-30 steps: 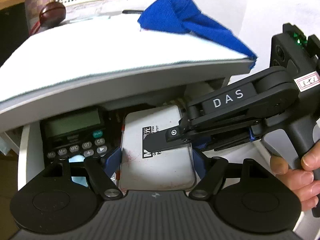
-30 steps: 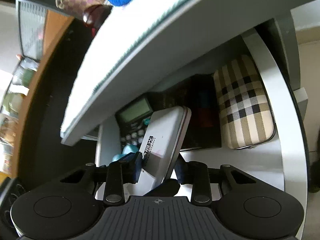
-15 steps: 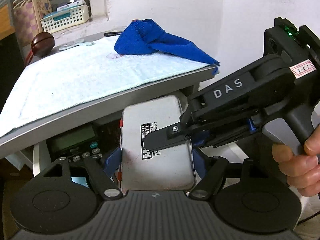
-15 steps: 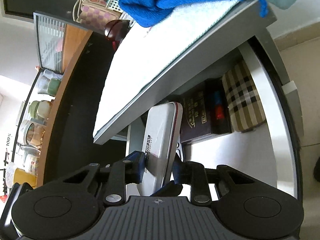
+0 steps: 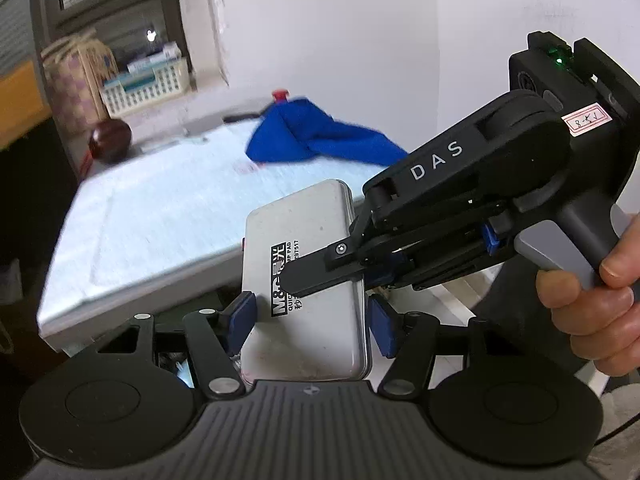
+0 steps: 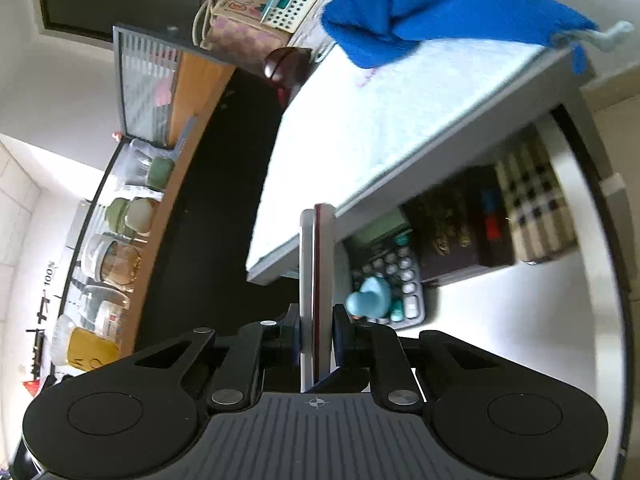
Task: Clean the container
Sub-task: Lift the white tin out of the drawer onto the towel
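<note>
A flat silver metal tin (image 5: 308,264) with a black label is held by both grippers. My left gripper (image 5: 310,316) is shut on its two long sides, blue pads against them. My right gripper (image 6: 316,340) is shut across its thin edge (image 6: 316,280), one finger (image 5: 316,272) lying over the lid. The tin is in the air in front of the desk edge. A crumpled blue cloth (image 5: 316,140) lies on the pale mat (image 5: 160,216) at the far right of the desk top; it also shows in the right wrist view (image 6: 440,12).
Under the desk top an open shelf (image 6: 520,320) holds a calculator (image 6: 392,276), a light blue toy (image 6: 370,292), a dark box (image 6: 456,232) and a checked case (image 6: 532,208). A dark red ball (image 5: 110,140), a white basket (image 5: 144,88) and jars (image 6: 116,256) stand beyond.
Both grippers have lifted the tin out from the shelf under the desk, up to the level of the desk top. The calculator has dropped out of the left wrist view.
</note>
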